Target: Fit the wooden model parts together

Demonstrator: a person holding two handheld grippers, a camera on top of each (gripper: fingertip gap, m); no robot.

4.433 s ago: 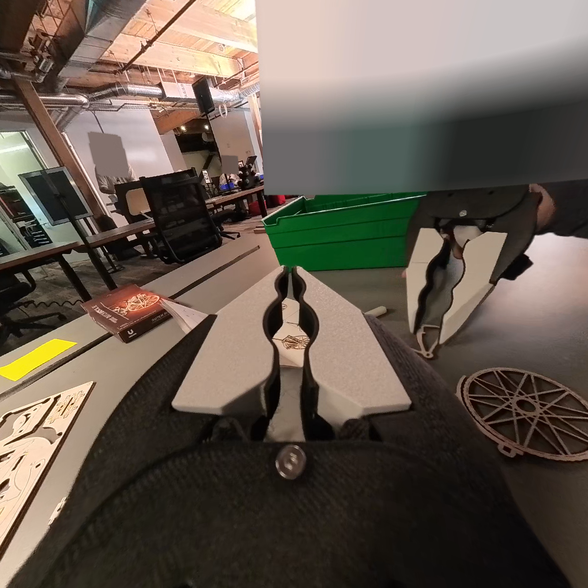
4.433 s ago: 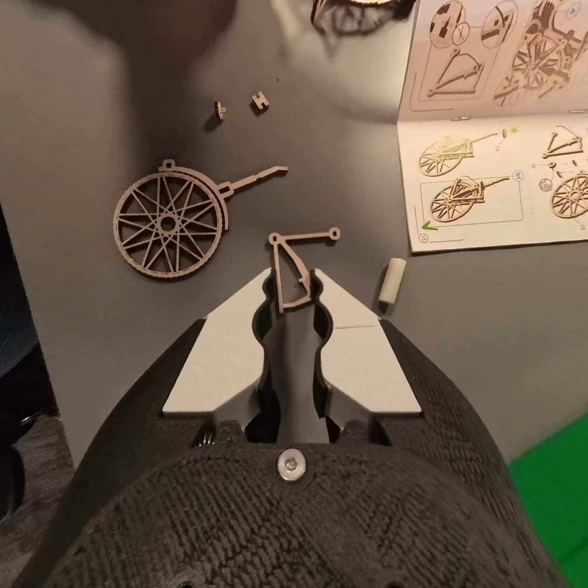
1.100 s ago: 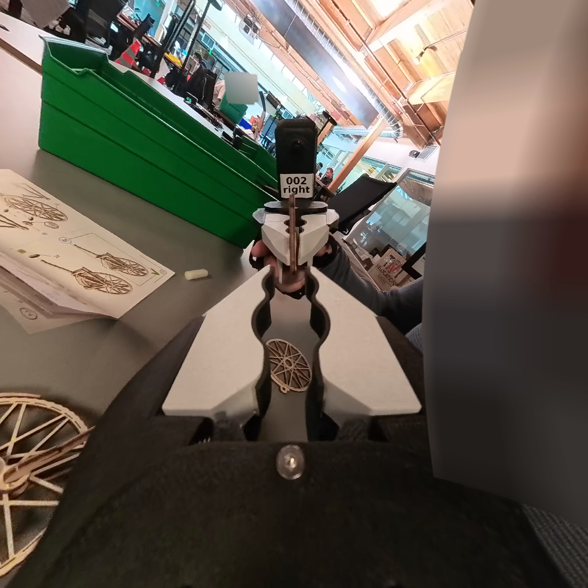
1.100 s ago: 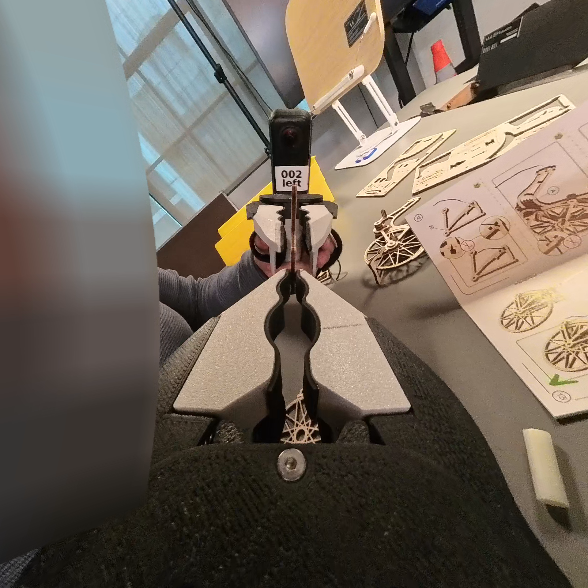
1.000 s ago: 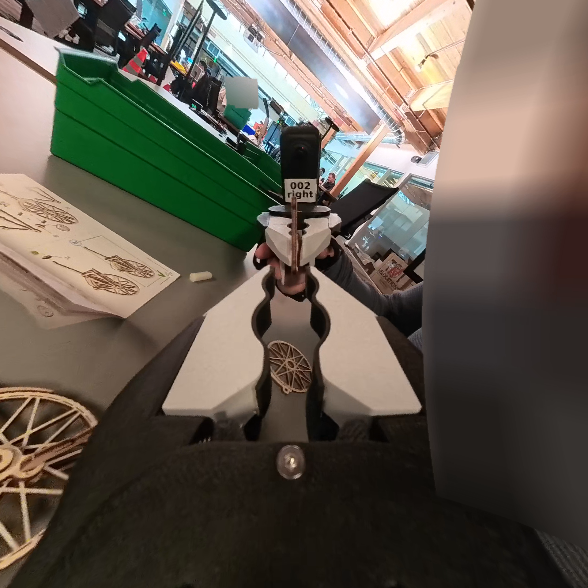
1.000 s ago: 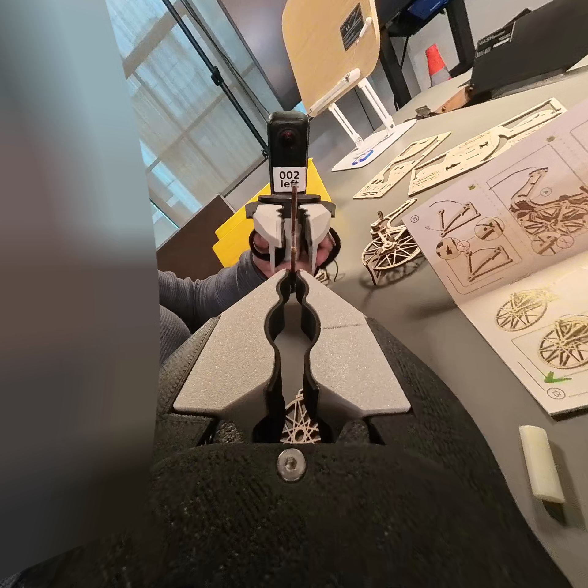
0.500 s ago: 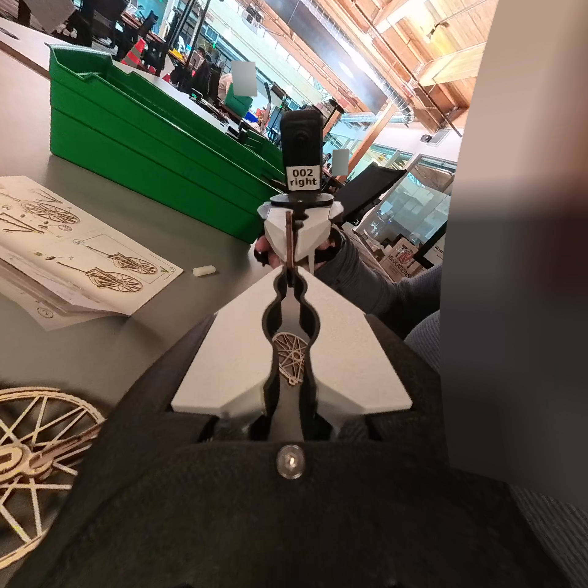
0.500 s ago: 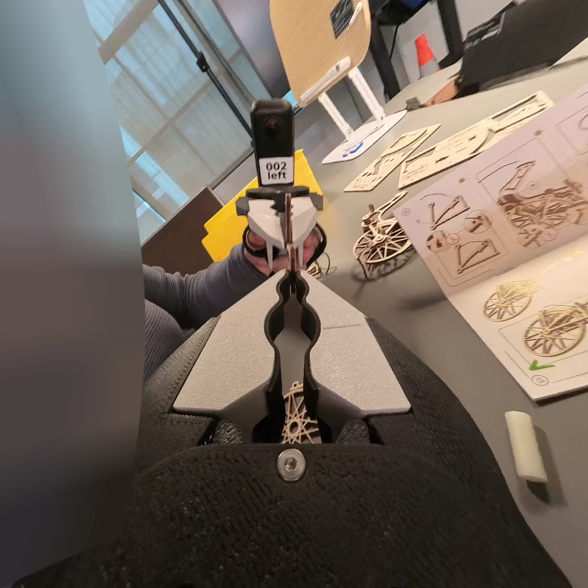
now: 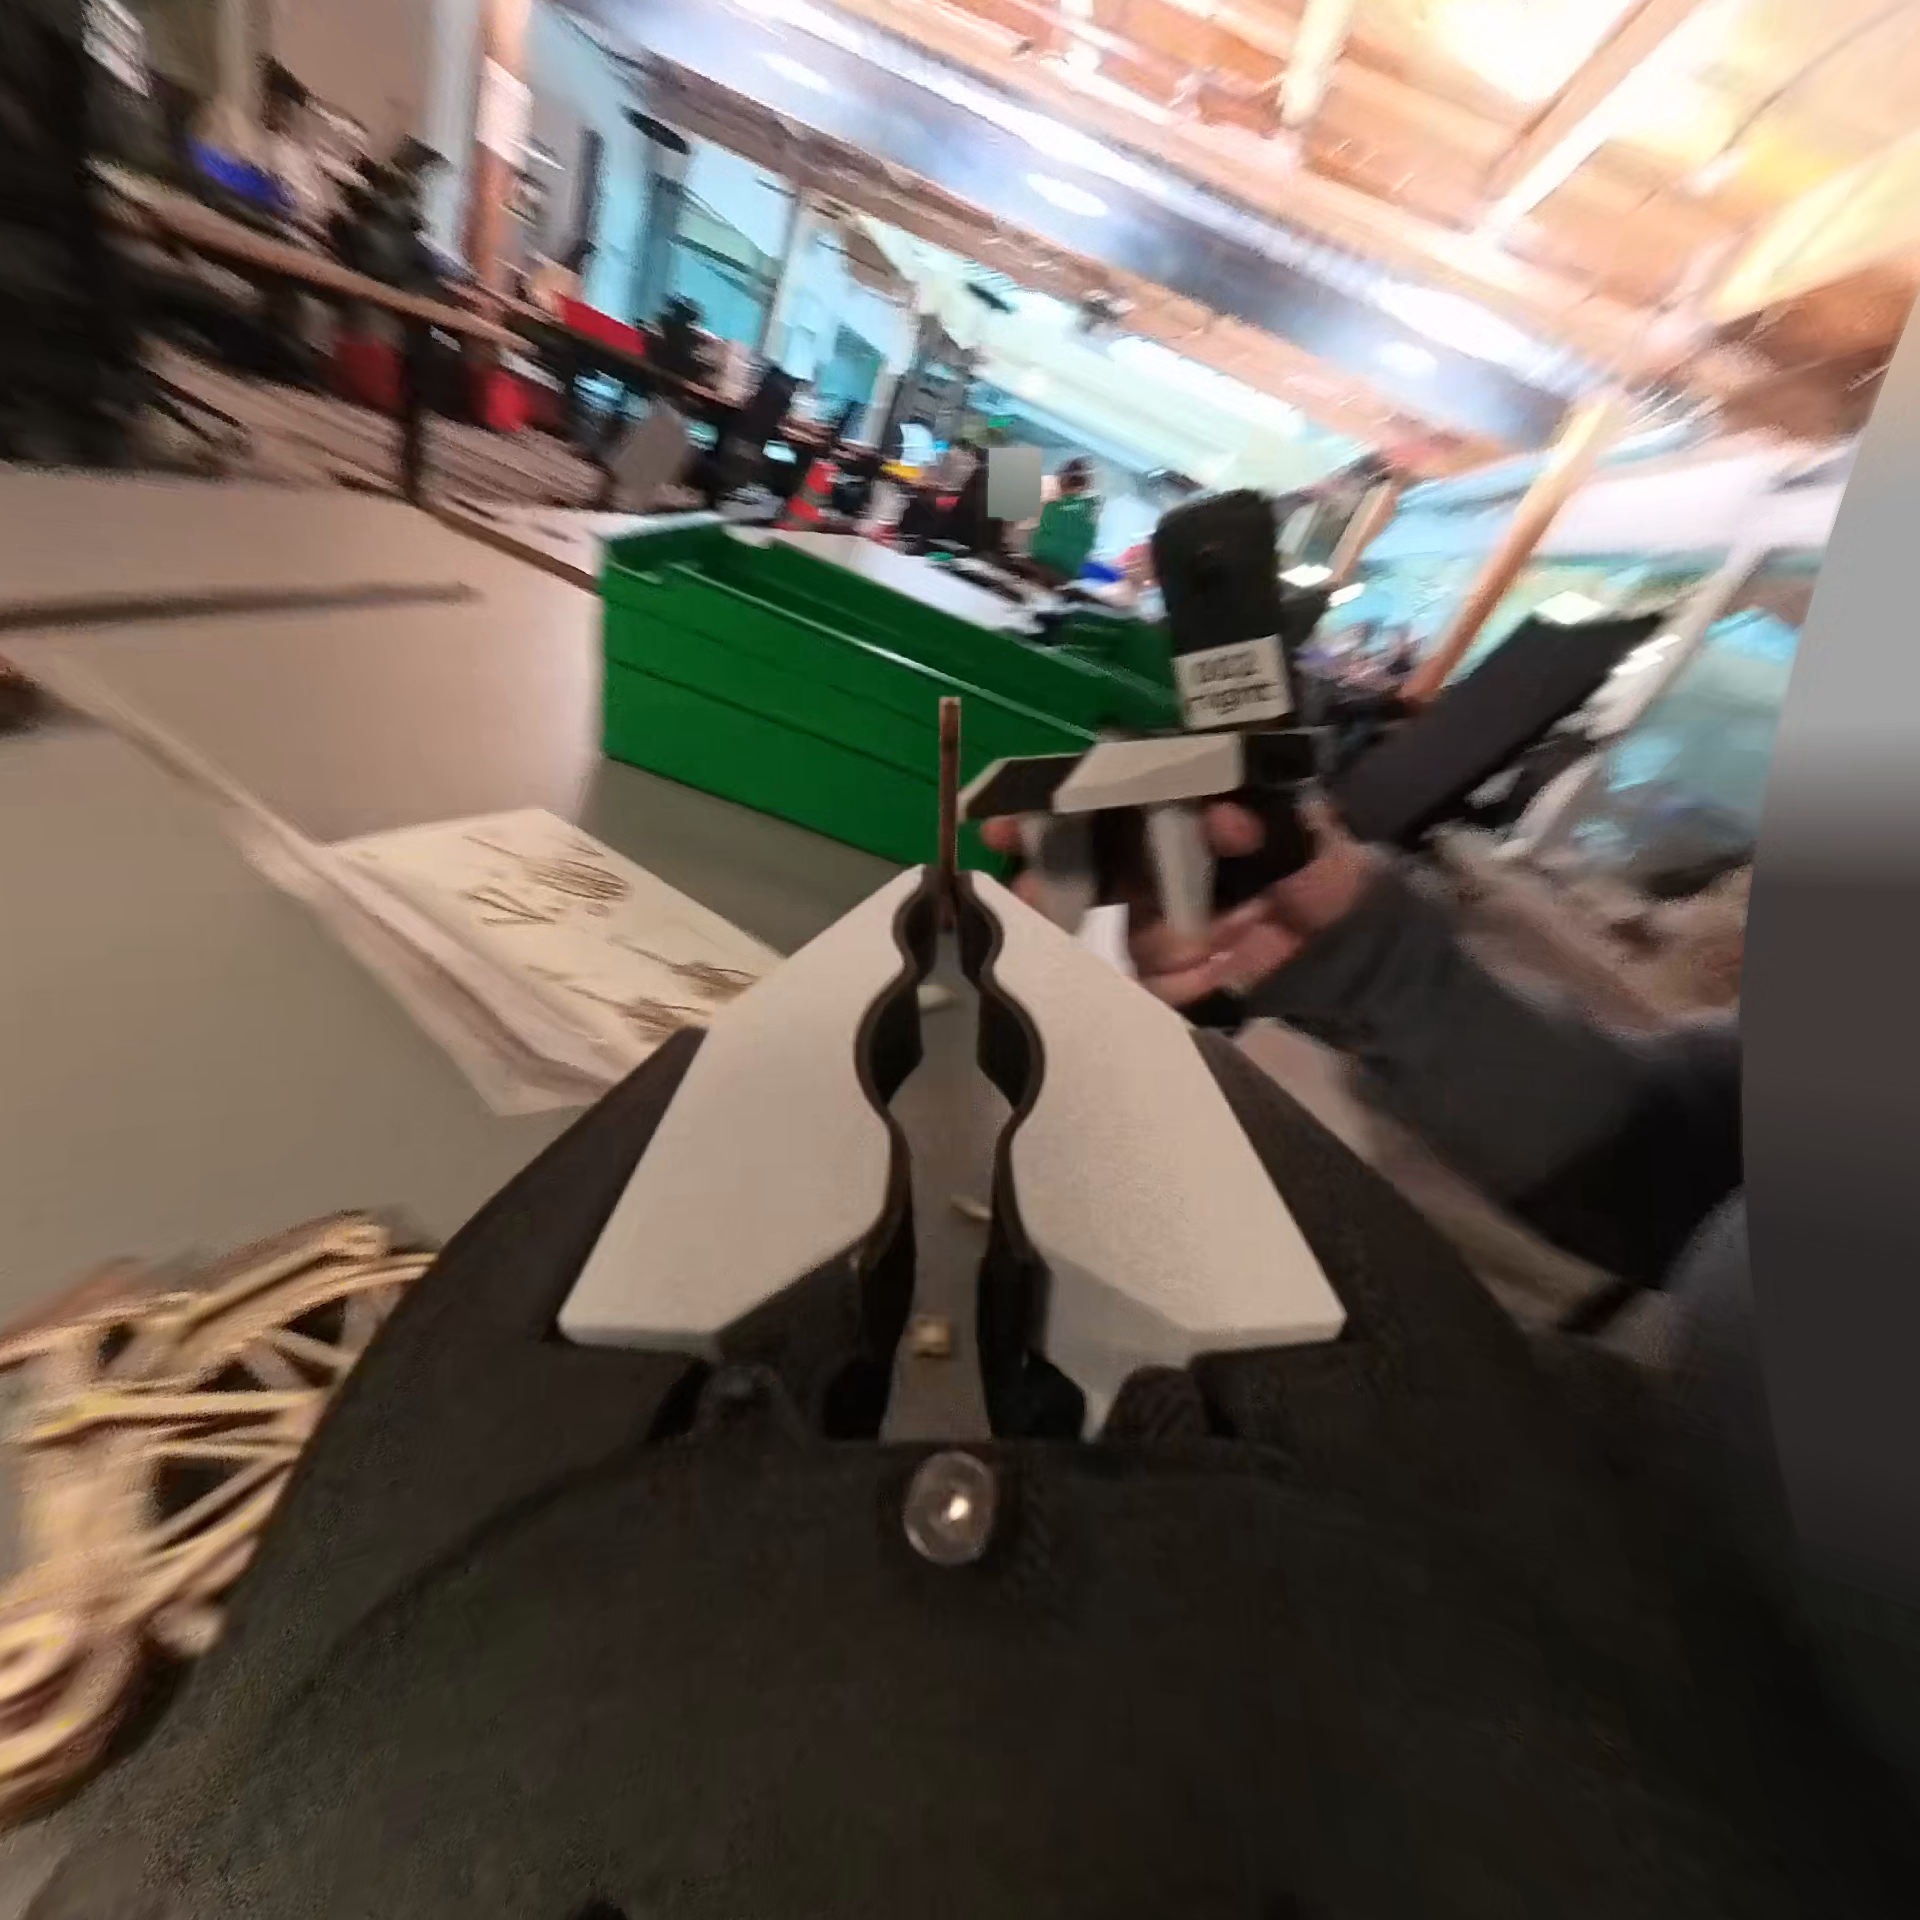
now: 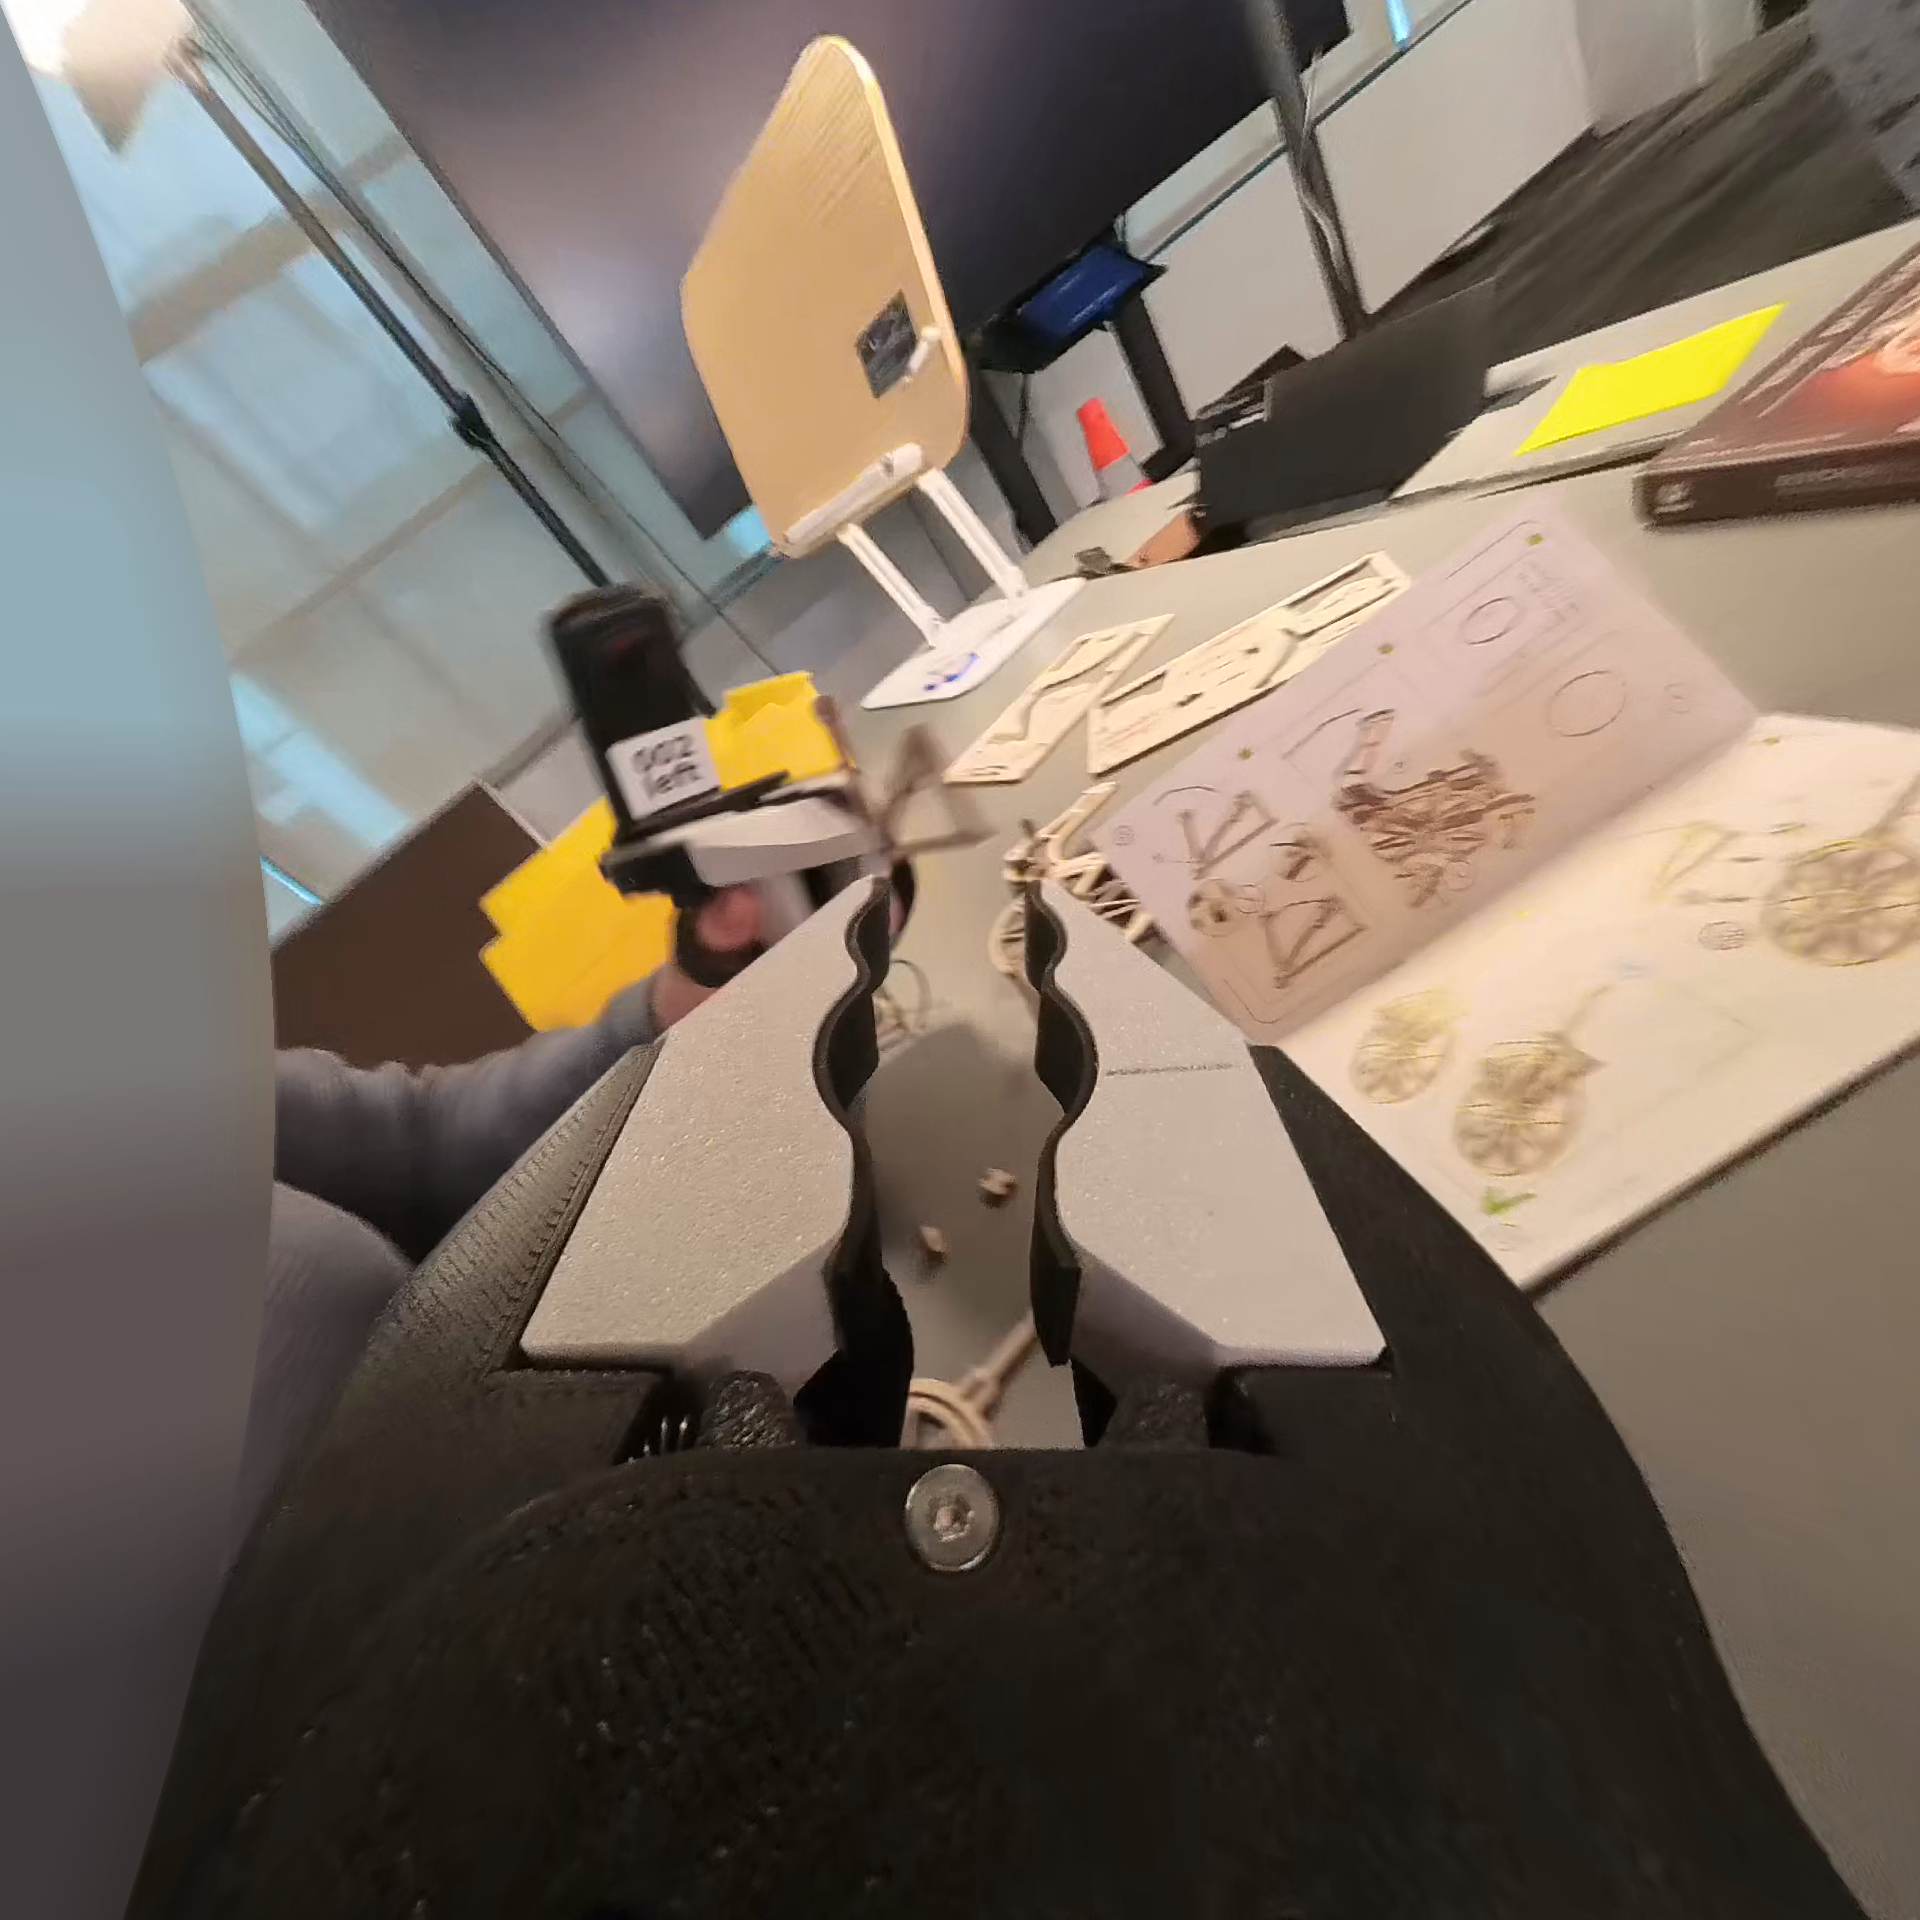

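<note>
My left gripper (image 9: pixel 945 883) is shut on a thin wooden triangular frame piece (image 9: pixel 948 790), seen edge-on and sticking up from the fingertips. In the right wrist view that gripper (image 10: pixel 831 821) holds the frame piece (image 10: pixel 920 810) in the air above the grey table. My right gripper (image 10: pixel 954 904) is open and empty, a short way from the piece; in the left wrist view it (image 9: pixel 1013 795) is turned sideways, to the right of the piece. A spoked wooden wheel with an arm (image 10: pixel 966 1387) lies on the table under my right gripper.
Two small wooden connectors (image 10: pixel 995 1184) lie on the table. An open instruction booklet (image 10: pixel 1455 883), punched wooden sheets (image 10: pixel 1122 696) and a part-built wheel assembly (image 10: pixel 1070 883) lie beyond. Stacked green bins (image 9: pixel 790 675) stand at the back. A dark box (image 10: pixel 1818 416) lies far right.
My left gripper shut on the frame piece that the right gripper held up. My right gripper has opened, let it go and drawn away; both views have swung and blurred.
</note>
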